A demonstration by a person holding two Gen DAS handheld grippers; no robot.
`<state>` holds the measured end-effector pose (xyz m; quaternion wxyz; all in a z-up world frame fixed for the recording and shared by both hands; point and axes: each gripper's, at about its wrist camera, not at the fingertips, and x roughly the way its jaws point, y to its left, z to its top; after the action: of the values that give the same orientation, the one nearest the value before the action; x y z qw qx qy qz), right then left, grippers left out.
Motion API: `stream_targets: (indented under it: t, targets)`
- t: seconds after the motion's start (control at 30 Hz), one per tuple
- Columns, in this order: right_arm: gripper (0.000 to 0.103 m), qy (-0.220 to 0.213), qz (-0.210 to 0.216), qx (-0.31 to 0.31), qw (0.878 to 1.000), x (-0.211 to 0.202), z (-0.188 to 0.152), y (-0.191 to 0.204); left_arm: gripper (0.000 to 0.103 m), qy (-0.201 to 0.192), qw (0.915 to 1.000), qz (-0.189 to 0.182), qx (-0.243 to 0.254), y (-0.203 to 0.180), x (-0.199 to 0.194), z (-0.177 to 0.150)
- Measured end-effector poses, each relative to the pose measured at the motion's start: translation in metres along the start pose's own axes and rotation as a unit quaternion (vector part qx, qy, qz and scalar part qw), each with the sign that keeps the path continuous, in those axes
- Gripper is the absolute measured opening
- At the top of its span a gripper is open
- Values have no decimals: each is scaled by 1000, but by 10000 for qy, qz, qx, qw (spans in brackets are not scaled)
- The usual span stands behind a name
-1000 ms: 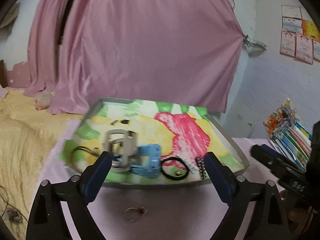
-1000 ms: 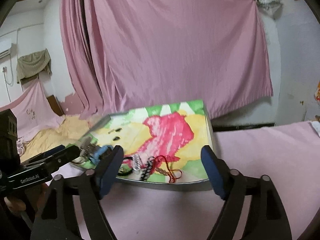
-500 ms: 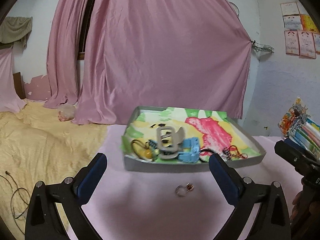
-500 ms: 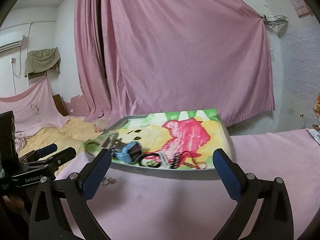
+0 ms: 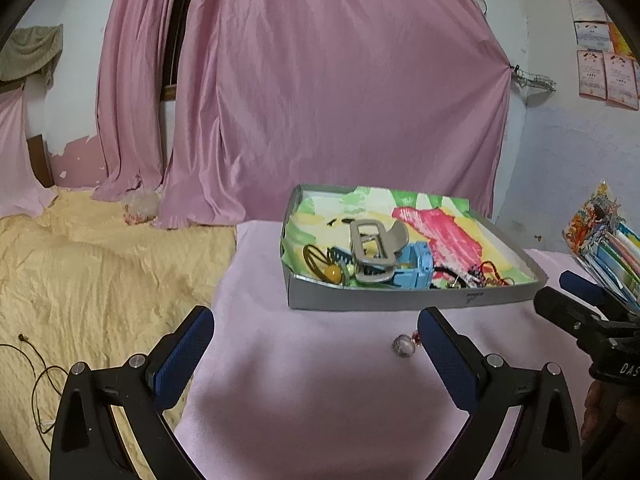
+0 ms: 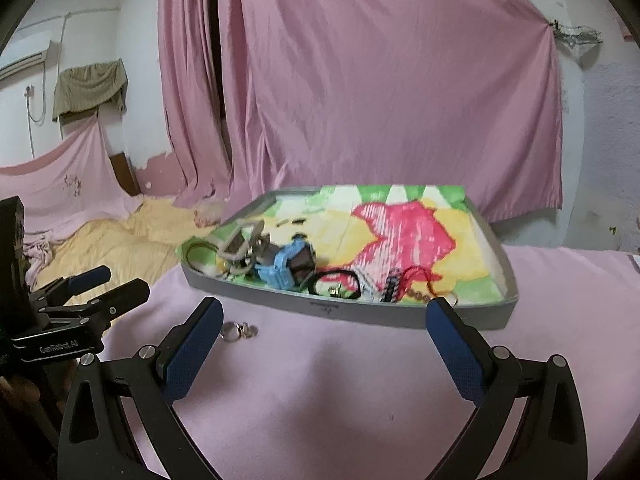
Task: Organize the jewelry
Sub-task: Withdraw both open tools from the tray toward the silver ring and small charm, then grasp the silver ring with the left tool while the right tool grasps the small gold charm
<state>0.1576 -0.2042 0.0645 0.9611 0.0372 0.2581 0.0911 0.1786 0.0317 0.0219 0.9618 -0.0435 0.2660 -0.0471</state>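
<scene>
A grey tray with a bright painted lining sits on the pink cloth. Inside lie a grey hair claw, a blue watch, a black ring band, beaded bracelets and a yellow bead piece. A small silver ring piece rests on the cloth in front of the tray. My left gripper and right gripper both stand open and empty, short of the tray.
A yellow blanket with a thin cable spreads to the left. Pink curtains hang behind. A stack of colourful books lies at the right. A person's hand holds the other gripper.
Both grippers have pulled back and away from the tray, which now looks smaller and farther. The left view has swung left, showing more of the yellow blanket.
</scene>
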Motion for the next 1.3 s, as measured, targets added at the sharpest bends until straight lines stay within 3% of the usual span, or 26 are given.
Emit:
stream_targets:
  t: [0.5, 0.6, 0.63, 0.97, 1.3]
  targets:
    - [99, 1122, 222, 161, 9933, 44, -8, -9, 102, 836, 9960, -322, 76, -9, 29, -9]
    - [88, 1274, 311, 61, 9914, 50, -9, -7, 101, 950, 9945, -415, 123, -11, 33, -10]
    - [80, 1332, 340, 3, 9905, 52, -8, -6, 99, 978, 9941, -440, 149, -12, 34, -10]
    - [48, 1726, 635, -407, 9821, 68, -7, 0, 60, 1428, 9856, -787, 448, -27, 51, -14]
    - [38, 1873, 787, -571, 9775, 78, -6, 6, 42, 1611, 9794, -958, 746, -42, 62, -13]
